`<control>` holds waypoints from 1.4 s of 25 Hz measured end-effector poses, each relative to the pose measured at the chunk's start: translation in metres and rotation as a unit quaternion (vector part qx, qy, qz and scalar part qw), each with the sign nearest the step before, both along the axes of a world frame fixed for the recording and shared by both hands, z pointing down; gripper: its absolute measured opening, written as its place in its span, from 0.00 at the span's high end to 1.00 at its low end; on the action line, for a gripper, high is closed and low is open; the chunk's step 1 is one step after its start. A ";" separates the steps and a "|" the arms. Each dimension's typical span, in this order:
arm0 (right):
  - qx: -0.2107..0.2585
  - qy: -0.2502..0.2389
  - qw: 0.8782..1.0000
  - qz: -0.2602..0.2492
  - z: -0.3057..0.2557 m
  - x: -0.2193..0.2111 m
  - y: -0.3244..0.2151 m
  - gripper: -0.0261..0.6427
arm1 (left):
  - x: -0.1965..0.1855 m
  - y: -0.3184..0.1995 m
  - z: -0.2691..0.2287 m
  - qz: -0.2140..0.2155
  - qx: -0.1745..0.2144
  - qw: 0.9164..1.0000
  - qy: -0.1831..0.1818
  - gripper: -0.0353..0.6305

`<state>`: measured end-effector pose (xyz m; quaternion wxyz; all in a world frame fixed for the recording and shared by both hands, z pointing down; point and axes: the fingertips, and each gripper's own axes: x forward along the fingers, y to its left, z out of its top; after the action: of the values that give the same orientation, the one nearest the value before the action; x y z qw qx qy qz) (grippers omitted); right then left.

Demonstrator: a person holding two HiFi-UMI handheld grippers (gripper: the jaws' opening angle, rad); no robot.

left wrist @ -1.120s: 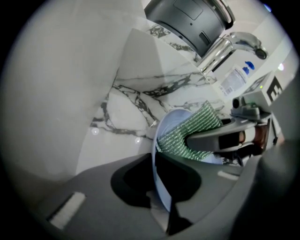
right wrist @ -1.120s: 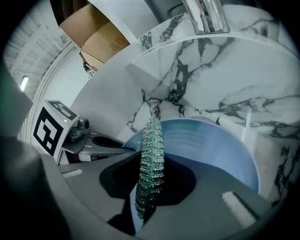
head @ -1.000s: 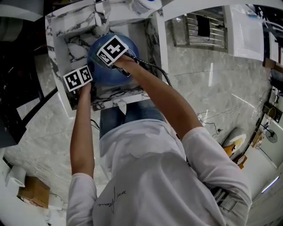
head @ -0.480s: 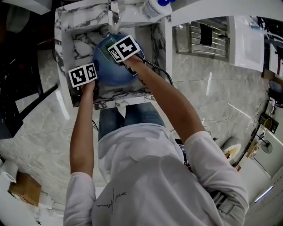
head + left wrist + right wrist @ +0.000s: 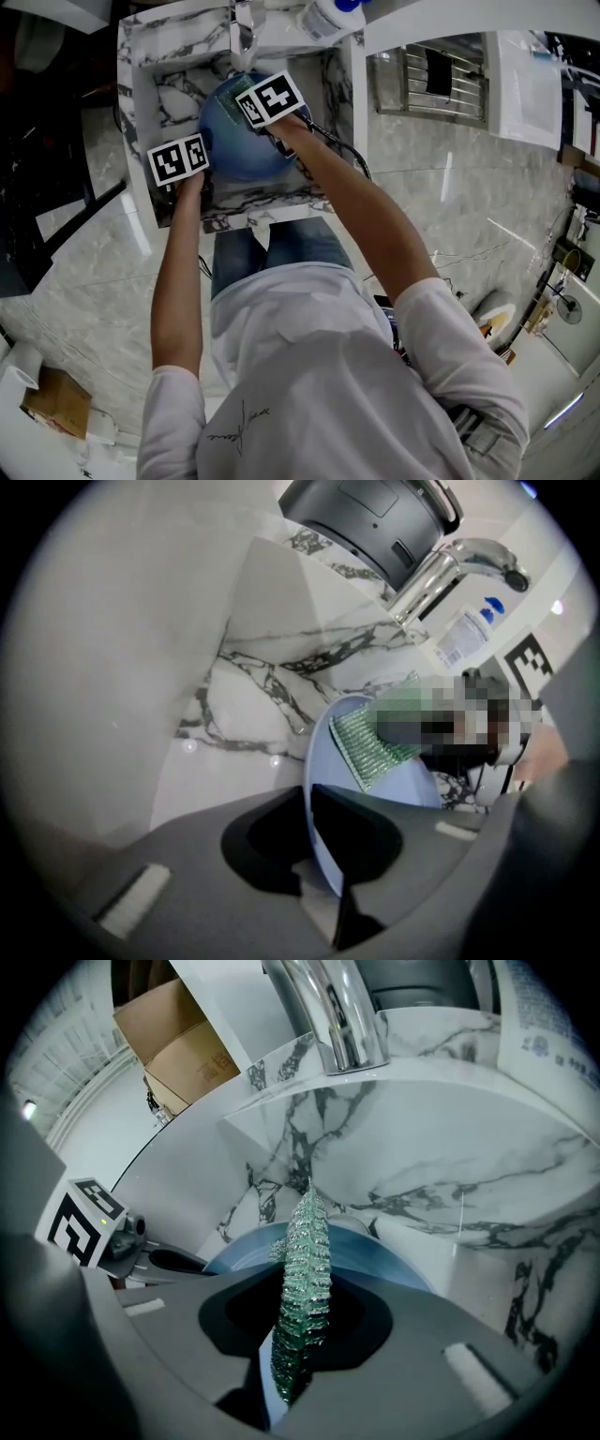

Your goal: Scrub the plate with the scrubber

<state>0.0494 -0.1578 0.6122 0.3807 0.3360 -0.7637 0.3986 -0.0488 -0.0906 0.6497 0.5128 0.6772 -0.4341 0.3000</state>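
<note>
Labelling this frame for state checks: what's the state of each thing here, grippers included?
plate: held up on edge in the sink.
scrubber: lying flat against the plate's face.
left gripper: shut on the plate's rim.
right gripper: shut on the scrubber.
faucet: no water seen running.

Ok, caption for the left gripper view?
Left gripper shut on the blue plate rim, green scrubber against its face.

Blue plate (image 5: 232, 150), green scrubber (image 5: 302, 1269), grey-veined white sink (image 5: 173, 94)
</note>
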 end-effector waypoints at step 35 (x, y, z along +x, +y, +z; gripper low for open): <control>0.034 0.059 0.992 0.107 -0.005 0.065 -0.012 0.86 | 0.000 0.000 0.000 0.012 0.008 1.000 -0.017 0.81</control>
<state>0.1146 -0.1696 0.6075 0.3685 0.4513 -0.7130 0.3902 -0.0485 -0.0909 0.6495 0.4965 0.6812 -0.4366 0.3145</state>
